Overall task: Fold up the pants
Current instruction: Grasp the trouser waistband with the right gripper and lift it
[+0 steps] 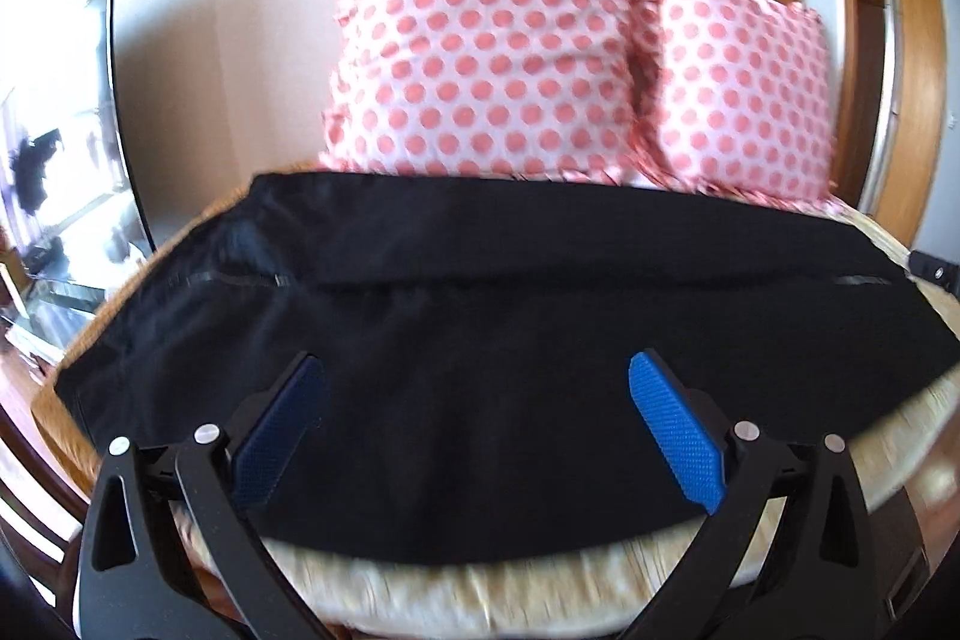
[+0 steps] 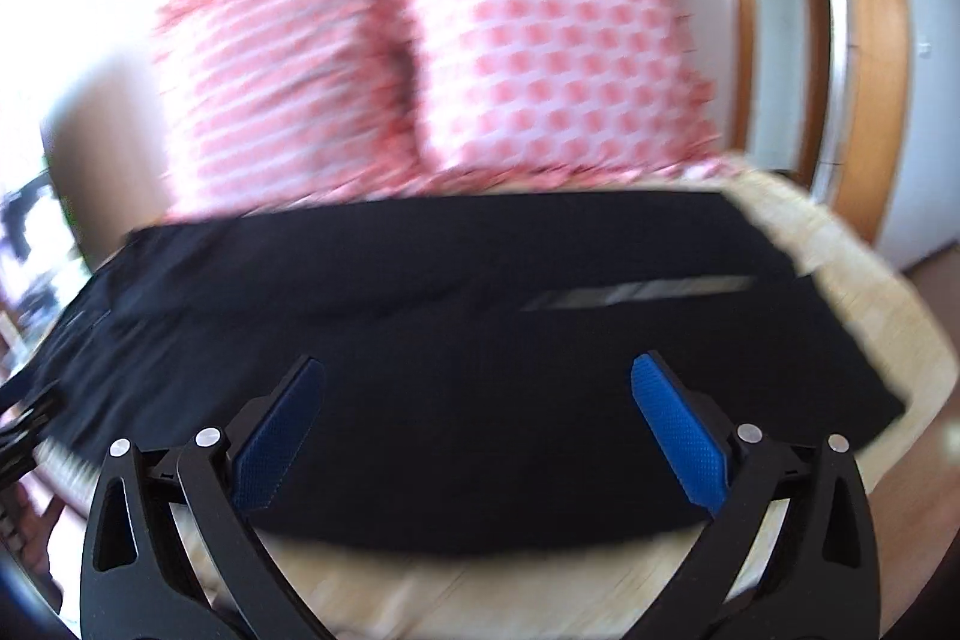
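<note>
Black pants (image 1: 480,316) lie flat across a cream woven bed mat (image 1: 456,589), spread left to right; they also show in the right wrist view (image 2: 456,340). A grey stripe (image 2: 636,293) marks their right part. My left gripper (image 1: 477,370) is open and empty, its blue pads (image 1: 672,430) hovering over the near edge of the pants. My right gripper (image 2: 477,370) is open and empty too, above the near edge of the pants, nearer their right end. The right wrist view is blurred by motion.
Two pink polka-dot pillows (image 1: 480,40) (image 2: 558,46) stand against the wall behind the pants. A wooden door frame (image 1: 864,40) is at the right. A glass surface (image 1: 66,232) sits beyond the bed's left side. The mat (image 2: 840,268) ends right of the pants.
</note>
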The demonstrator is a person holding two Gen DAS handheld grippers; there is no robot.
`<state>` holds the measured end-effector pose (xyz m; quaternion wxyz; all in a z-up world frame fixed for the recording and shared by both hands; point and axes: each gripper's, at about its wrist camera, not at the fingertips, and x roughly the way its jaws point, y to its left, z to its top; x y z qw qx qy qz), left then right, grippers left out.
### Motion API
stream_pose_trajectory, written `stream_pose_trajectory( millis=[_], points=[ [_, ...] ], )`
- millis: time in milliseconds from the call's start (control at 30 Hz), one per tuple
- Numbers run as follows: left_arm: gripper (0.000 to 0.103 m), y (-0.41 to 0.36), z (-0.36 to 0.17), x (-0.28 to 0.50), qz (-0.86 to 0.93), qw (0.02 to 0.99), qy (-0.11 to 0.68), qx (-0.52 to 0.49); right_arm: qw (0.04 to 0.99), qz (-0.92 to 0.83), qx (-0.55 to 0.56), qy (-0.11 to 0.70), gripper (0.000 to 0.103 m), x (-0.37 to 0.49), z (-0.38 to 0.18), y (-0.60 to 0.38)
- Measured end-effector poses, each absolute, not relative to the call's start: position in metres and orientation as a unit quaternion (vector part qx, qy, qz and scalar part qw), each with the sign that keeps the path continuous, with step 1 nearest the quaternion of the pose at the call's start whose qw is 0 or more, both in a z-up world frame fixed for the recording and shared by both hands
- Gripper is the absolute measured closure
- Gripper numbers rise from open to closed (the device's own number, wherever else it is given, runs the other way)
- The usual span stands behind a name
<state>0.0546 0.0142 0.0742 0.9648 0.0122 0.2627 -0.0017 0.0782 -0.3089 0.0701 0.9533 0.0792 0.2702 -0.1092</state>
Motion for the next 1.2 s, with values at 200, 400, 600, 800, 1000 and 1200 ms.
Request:
stream_pose_trajectory(
  millis=[200,400,600,800,1000,1200],
  points=[
    [0.002,0.015,0.081,0.138,0.02,0.96,0.278,-0.006,0.899,-0.247,0.121,0.341,0.001,0.211,0.065,-0.415],
    [0.002,0.02,0.064,0.169,0.034,0.956,0.292,-0.006,0.823,-0.345,0.221,0.395,0.03,0.298,0.03,-0.51],
    [0.002,0.03,0.056,0.178,0.001,0.948,0.317,-0.036,0.781,-0.421,0.237,0.396,0.039,0.331,0.011,-0.538],
    [0.002,0.036,0.05,0.184,-0.005,0.941,0.334,-0.058,0.772,-0.457,0.185,0.402,0.049,0.346,0.001,-0.532],
    [0.002,0.046,0.042,0.192,-0.009,0.929,0.36,-0.087,0.803,-0.411,0.22,0.371,0.097,0.322,0.001,-0.548],
    [0.002,0.061,0.037,0.193,-0.004,0.922,0.367,-0.127,0.848,-0.342,0.253,0.315,0.099,0.251,0.022,-0.529]
  ],
)
